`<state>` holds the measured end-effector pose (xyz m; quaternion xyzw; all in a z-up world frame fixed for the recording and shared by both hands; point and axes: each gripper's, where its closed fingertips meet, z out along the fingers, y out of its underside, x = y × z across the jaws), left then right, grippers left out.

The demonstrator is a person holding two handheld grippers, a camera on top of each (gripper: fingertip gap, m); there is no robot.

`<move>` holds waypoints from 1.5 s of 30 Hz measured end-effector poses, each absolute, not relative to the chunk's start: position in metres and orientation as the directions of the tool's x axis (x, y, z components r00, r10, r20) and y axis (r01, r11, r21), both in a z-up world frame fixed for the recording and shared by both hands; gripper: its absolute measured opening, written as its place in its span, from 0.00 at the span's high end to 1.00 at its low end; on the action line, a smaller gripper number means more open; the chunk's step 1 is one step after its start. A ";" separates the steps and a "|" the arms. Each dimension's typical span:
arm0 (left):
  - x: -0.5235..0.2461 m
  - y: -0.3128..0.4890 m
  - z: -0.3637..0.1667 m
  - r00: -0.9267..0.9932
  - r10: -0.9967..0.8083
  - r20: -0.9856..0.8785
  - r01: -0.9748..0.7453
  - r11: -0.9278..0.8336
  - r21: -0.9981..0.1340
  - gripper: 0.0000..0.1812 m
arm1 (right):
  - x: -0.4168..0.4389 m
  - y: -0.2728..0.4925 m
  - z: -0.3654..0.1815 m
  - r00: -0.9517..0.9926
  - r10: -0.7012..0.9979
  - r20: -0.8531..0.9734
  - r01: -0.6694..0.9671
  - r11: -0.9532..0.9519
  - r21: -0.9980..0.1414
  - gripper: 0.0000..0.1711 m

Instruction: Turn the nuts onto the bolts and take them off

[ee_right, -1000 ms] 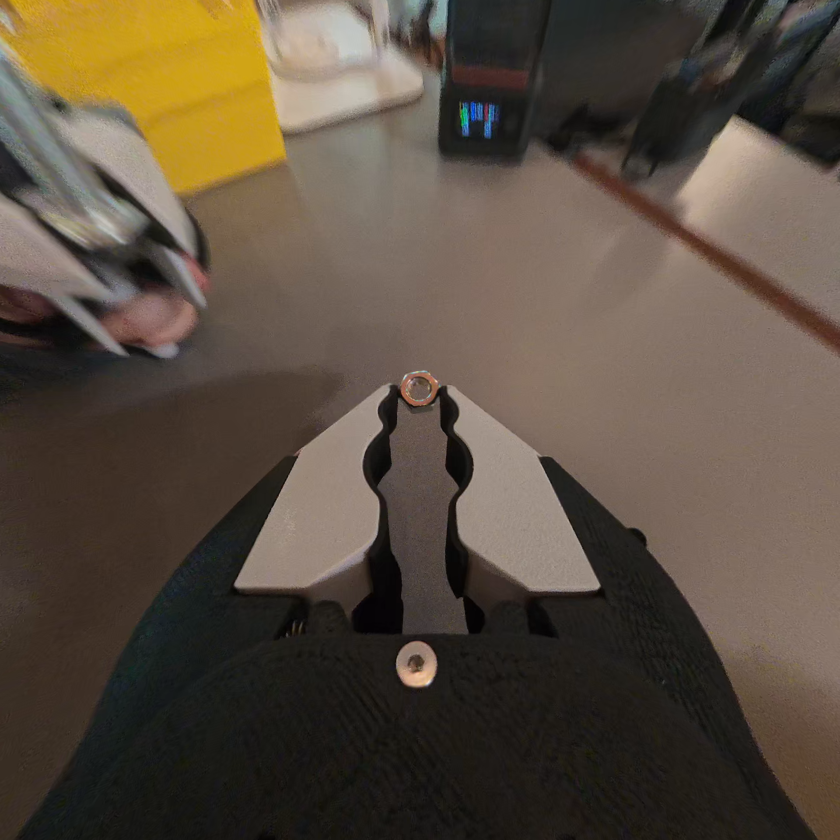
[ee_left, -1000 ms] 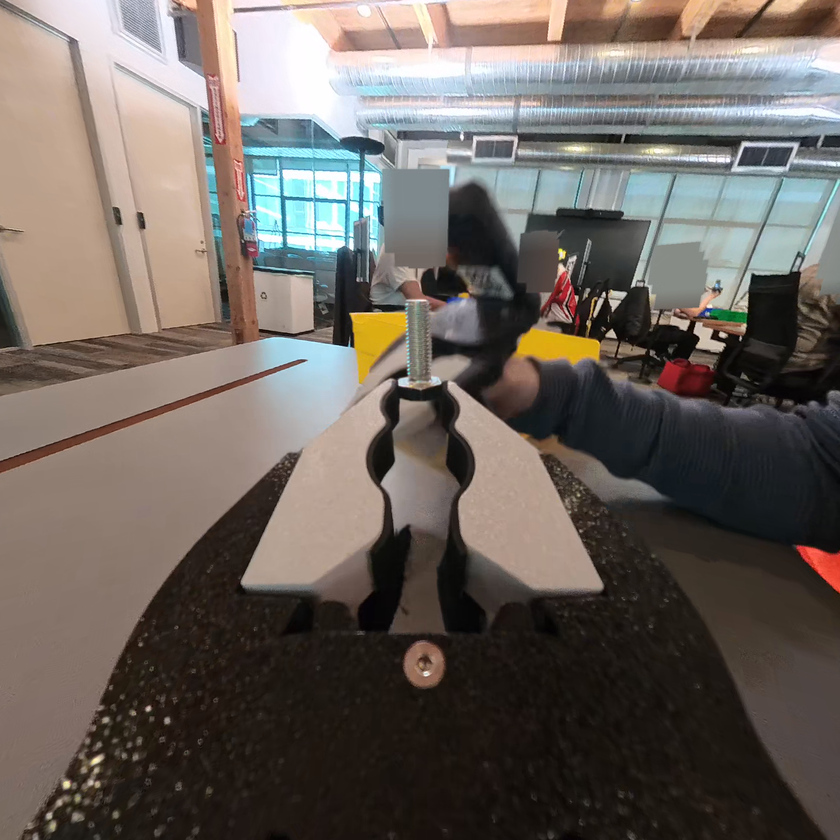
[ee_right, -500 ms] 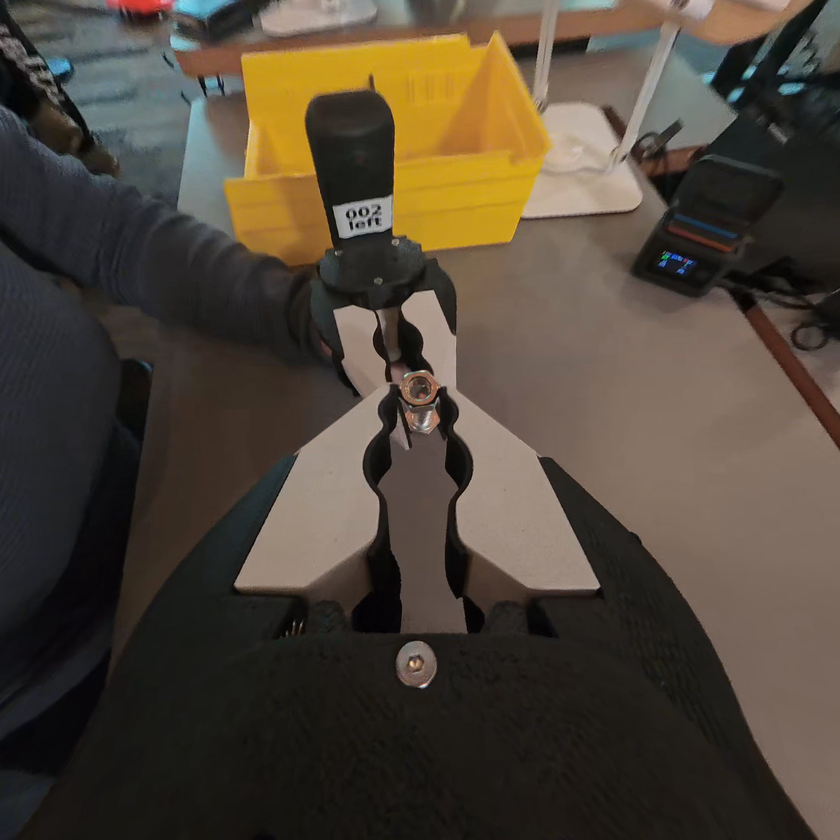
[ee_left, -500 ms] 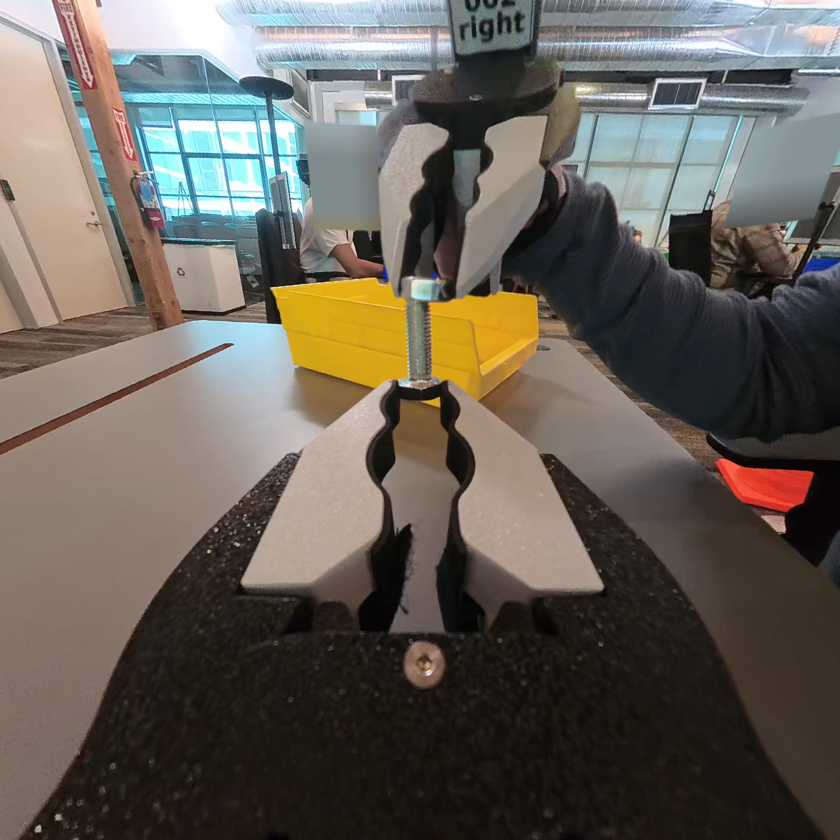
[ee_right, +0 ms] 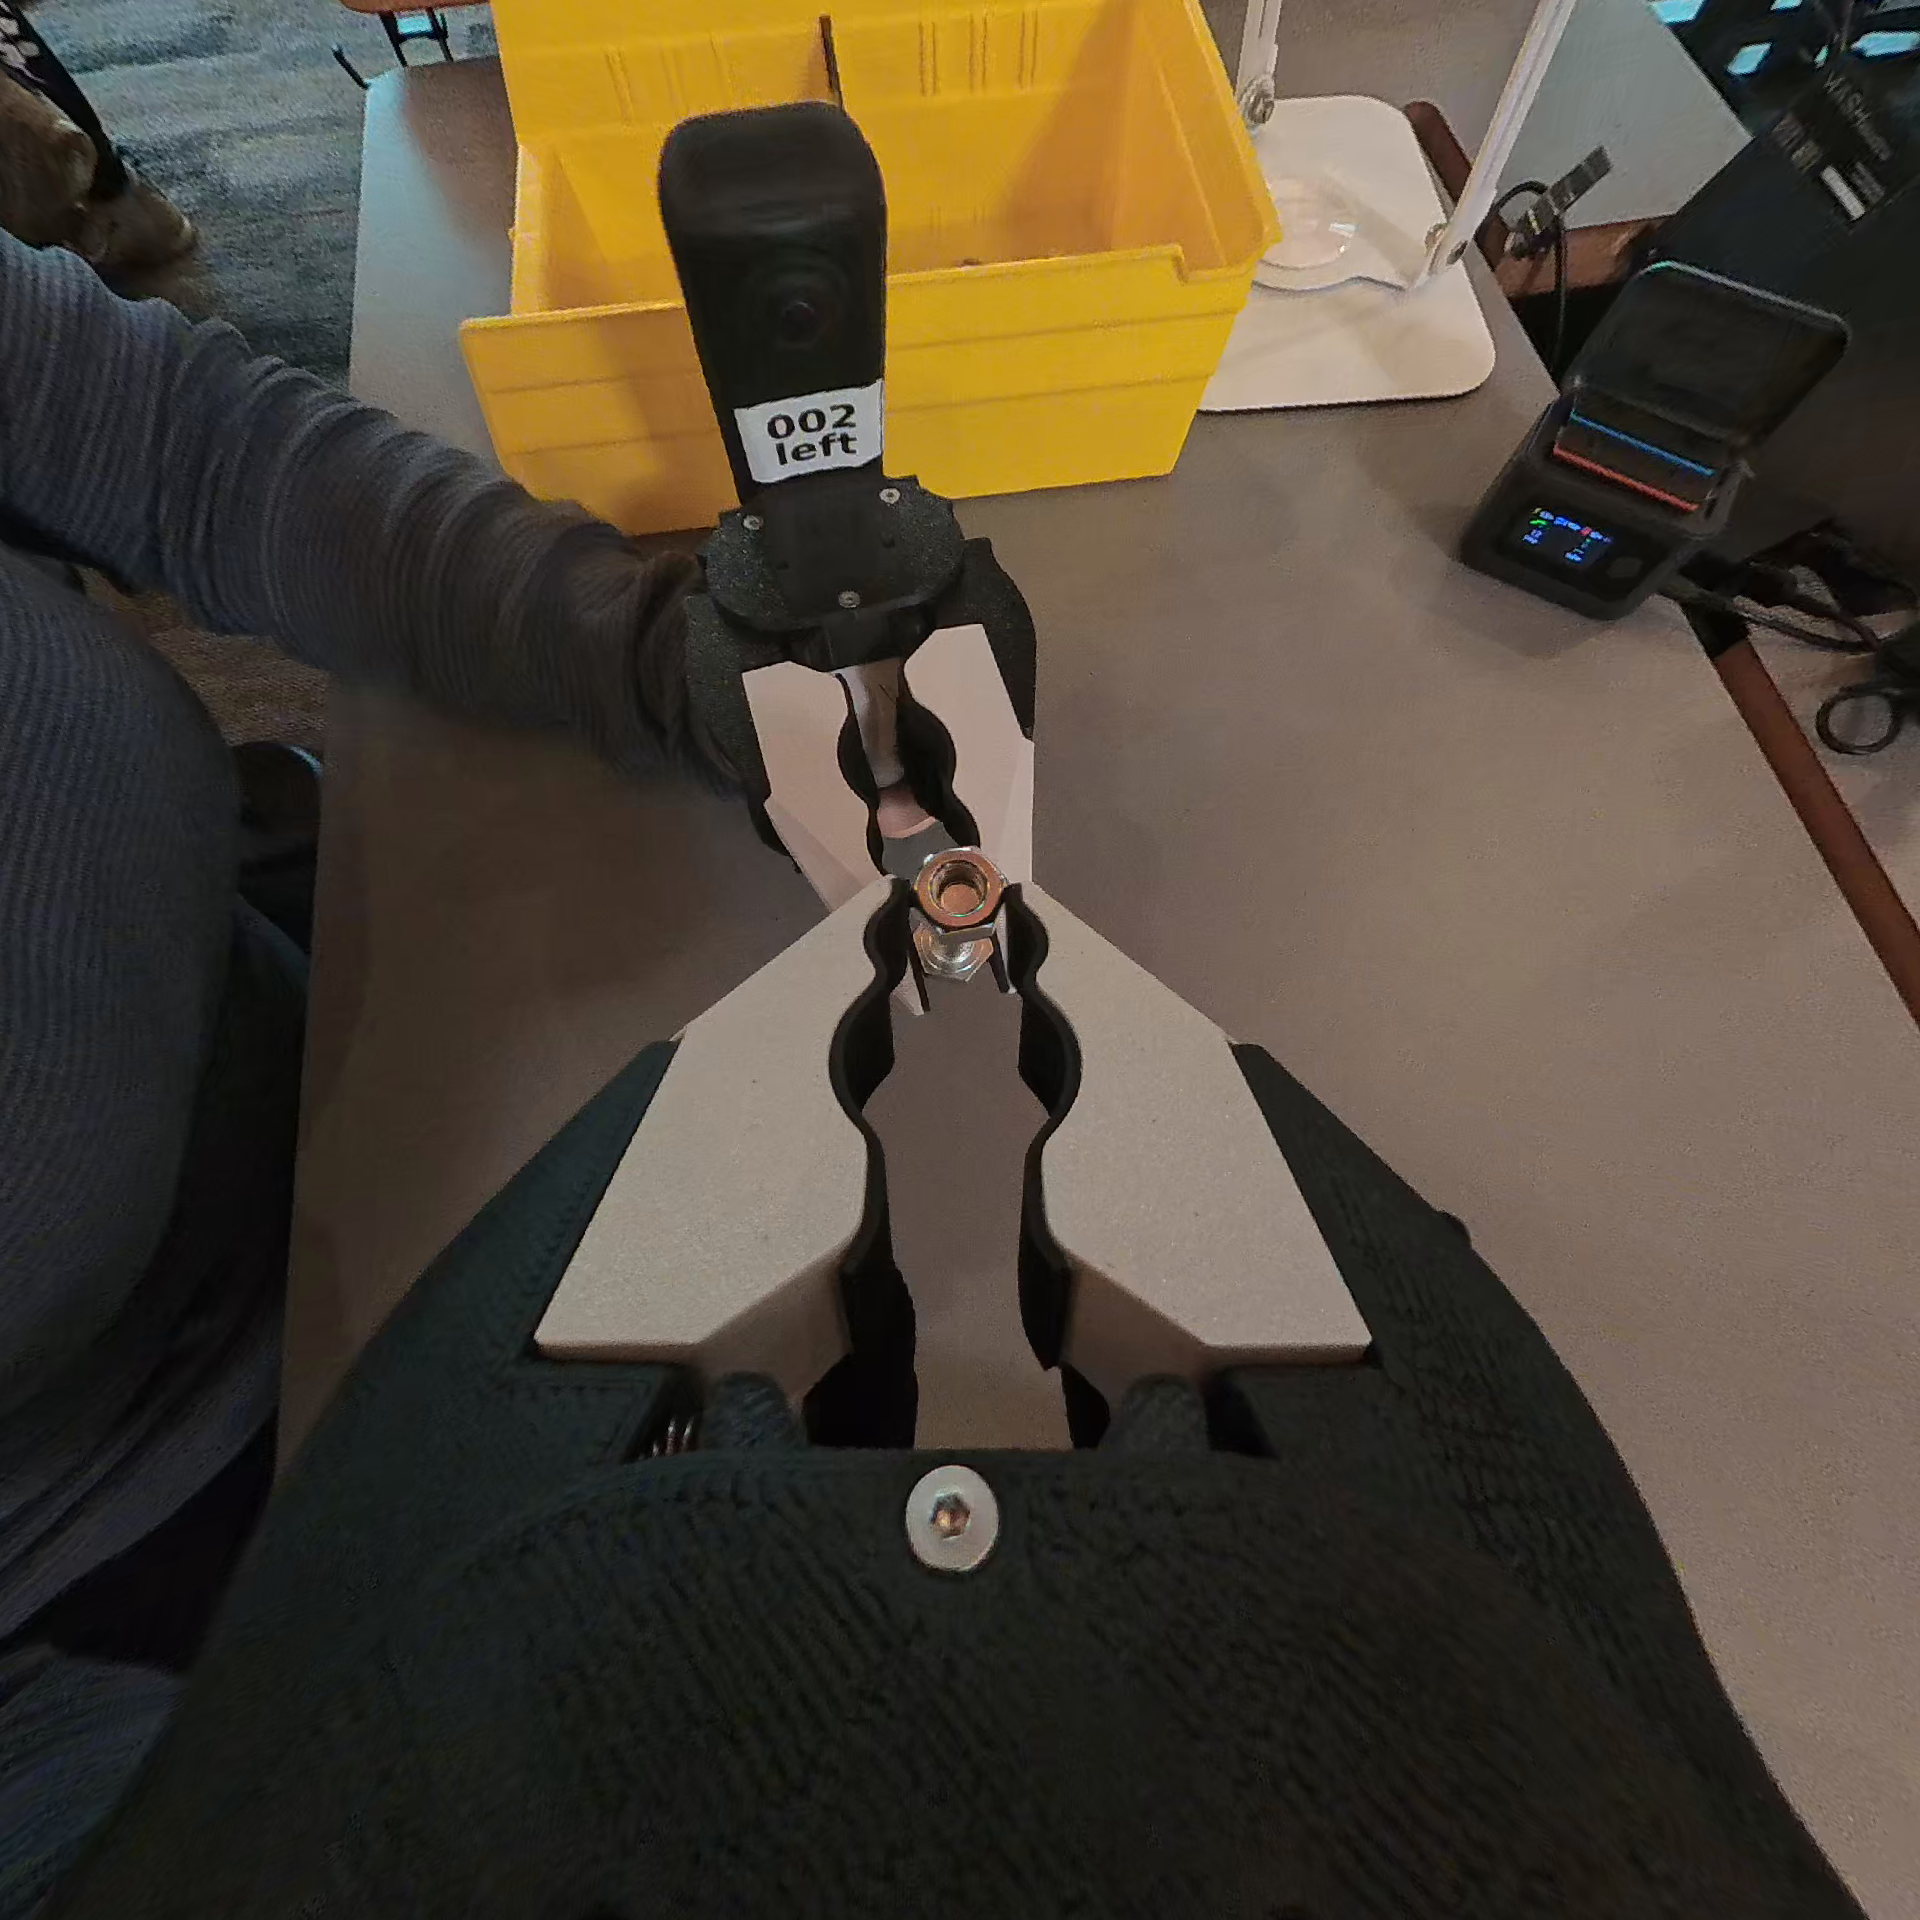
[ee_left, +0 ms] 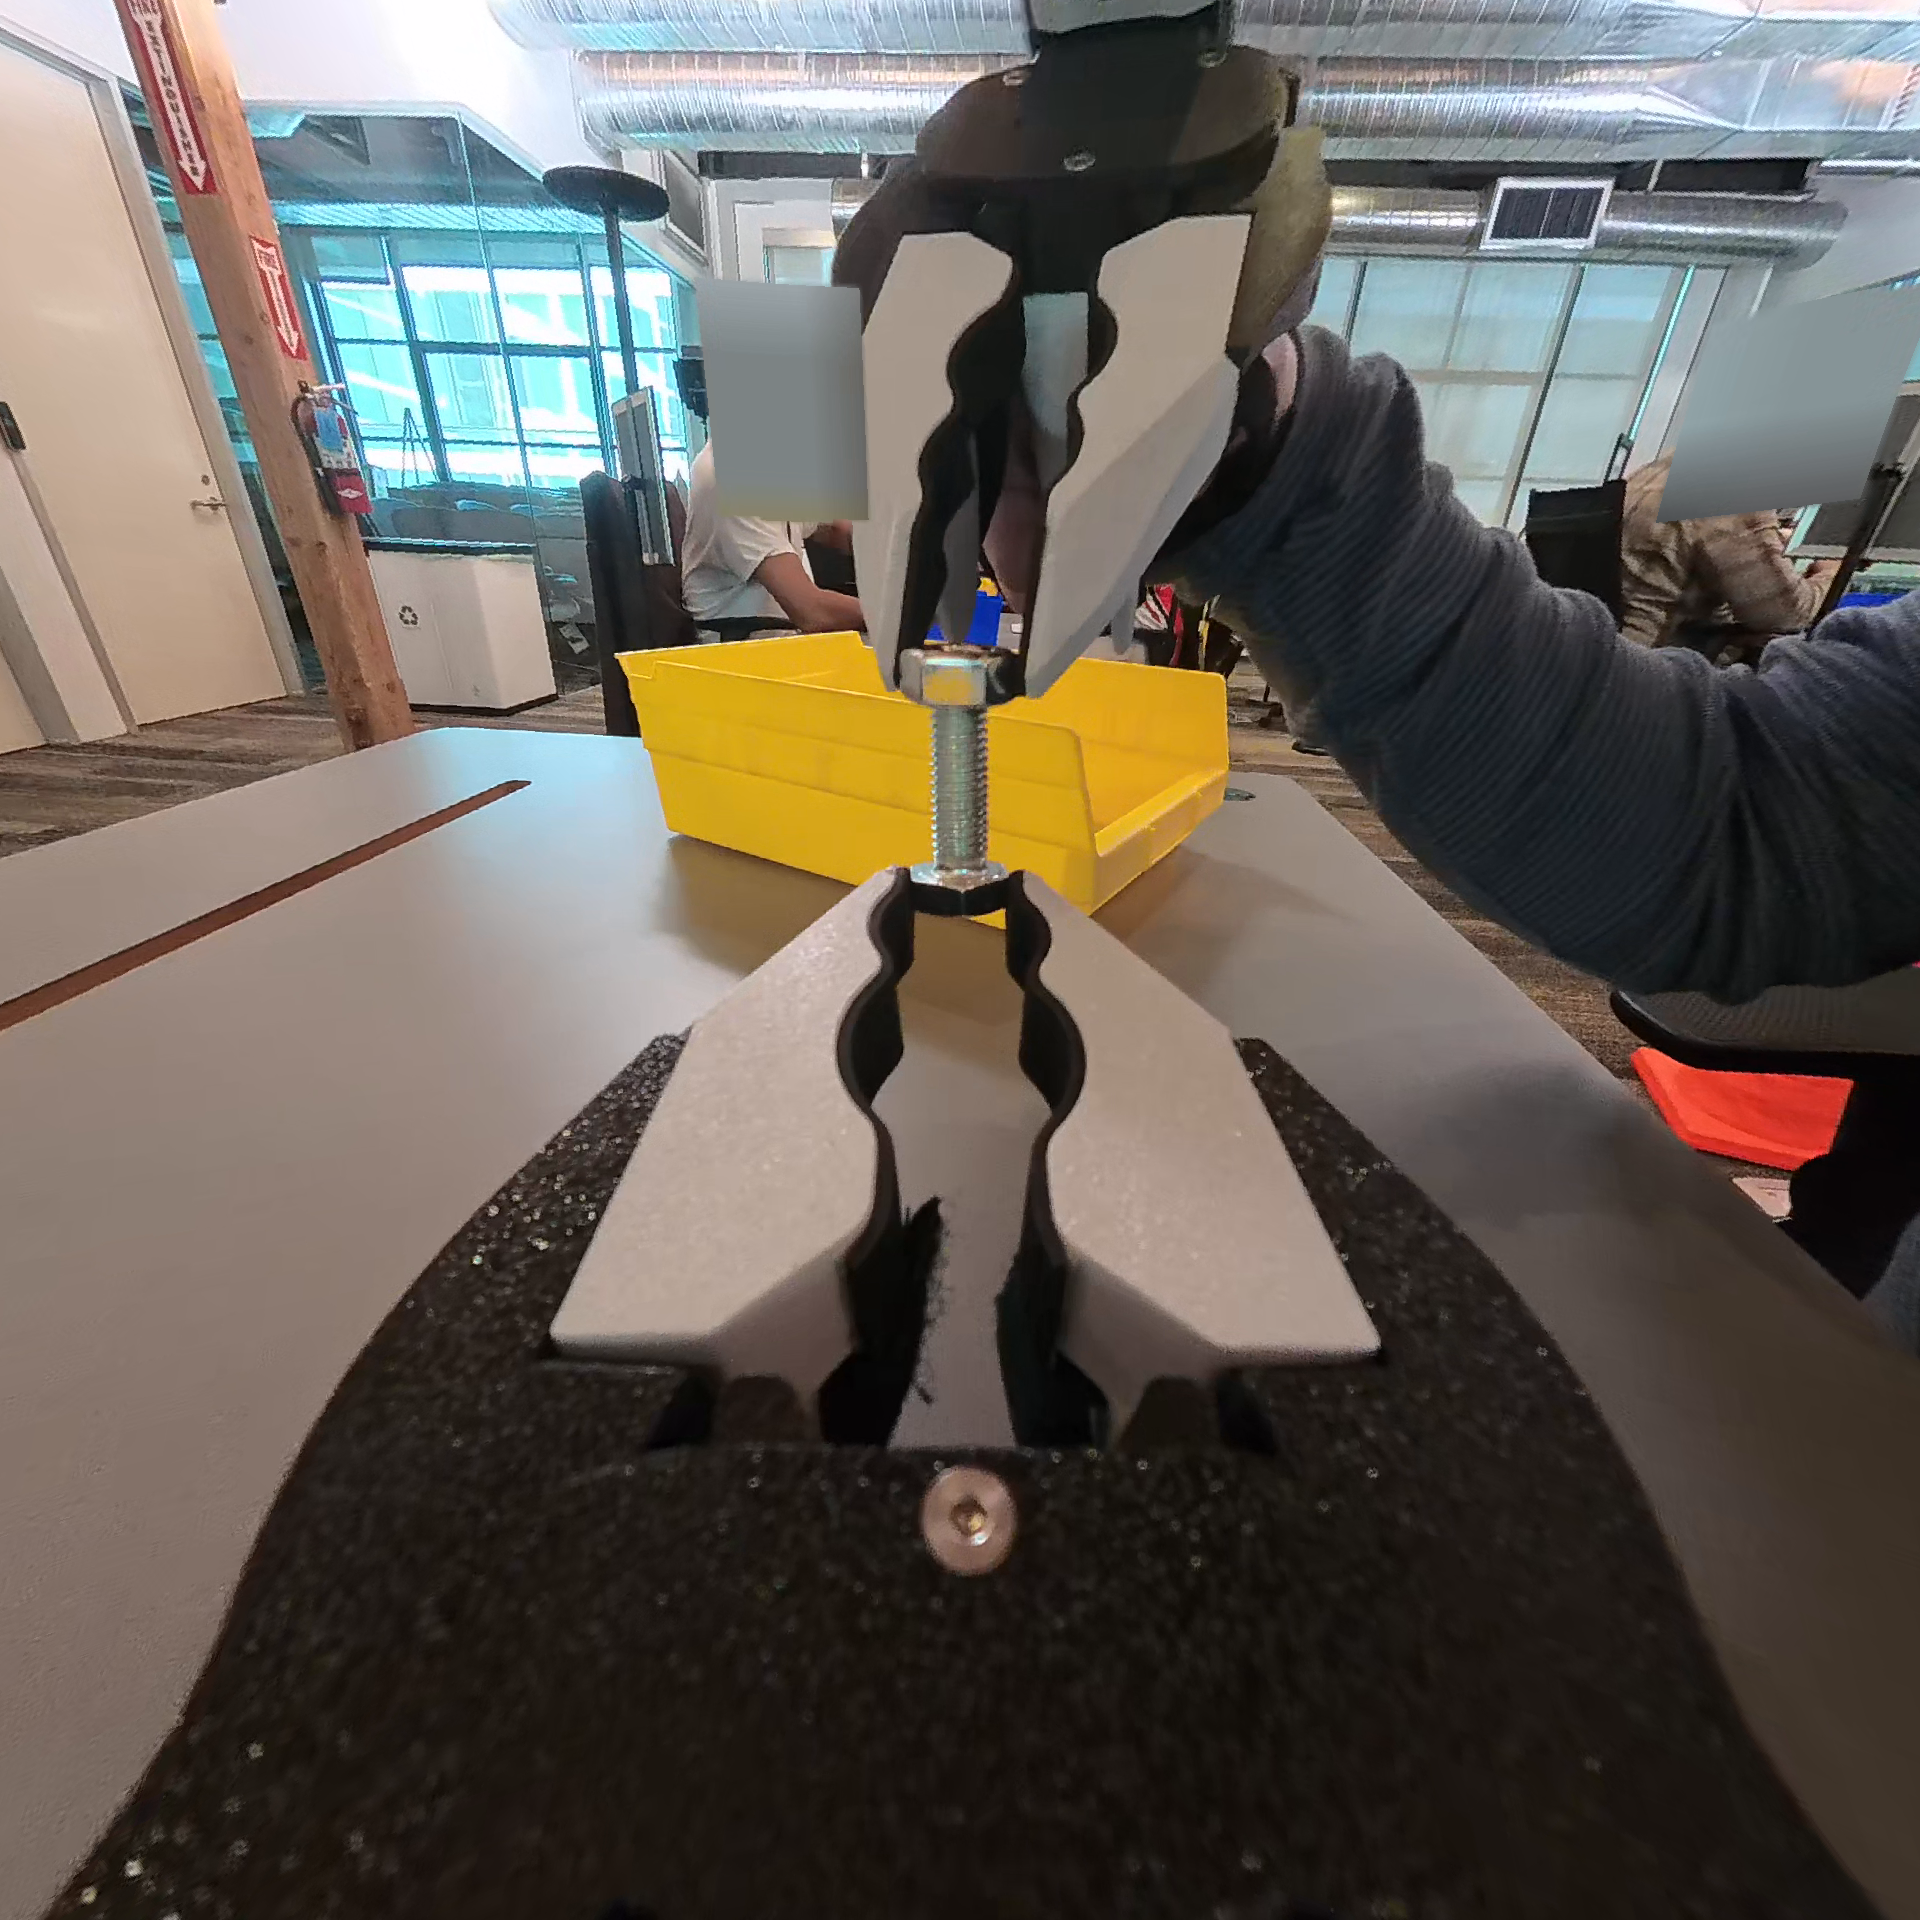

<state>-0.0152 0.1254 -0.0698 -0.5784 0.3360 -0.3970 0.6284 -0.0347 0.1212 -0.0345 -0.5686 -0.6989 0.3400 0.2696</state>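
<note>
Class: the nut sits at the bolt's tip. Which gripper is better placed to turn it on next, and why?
Right. The right gripper holds the nut on top of the bolt; the left gripper clamps the bolt's head, steadying it upright.

The bolt is bright threaded metal, its nut shiny; the left hand-held gripper has matt grey fingers on rough black plastic; the bin is glossy yellow plastic; the desk smooth matt grey.
</note>
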 end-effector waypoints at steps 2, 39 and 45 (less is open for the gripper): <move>-0.015 0.126 -0.070 0.461 -0.886 0.039 0.111 0.014 -0.994 0.92 | -0.035 0.122 -0.034 -0.202 0.979 0.003 0.609 0.128 -0.783 0.90; -0.018 0.139 -0.075 0.561 -0.828 -0.028 0.035 0.058 -0.998 0.91 | -0.061 0.109 -0.031 0.008 0.999 0.034 -0.039 0.034 -0.999 0.43; -0.031 0.146 -0.070 0.590 -0.806 0.040 0.108 0.030 -0.994 0.92 | -0.058 0.105 -0.036 -0.018 0.999 0.049 -0.003 0.049 -0.999 0.47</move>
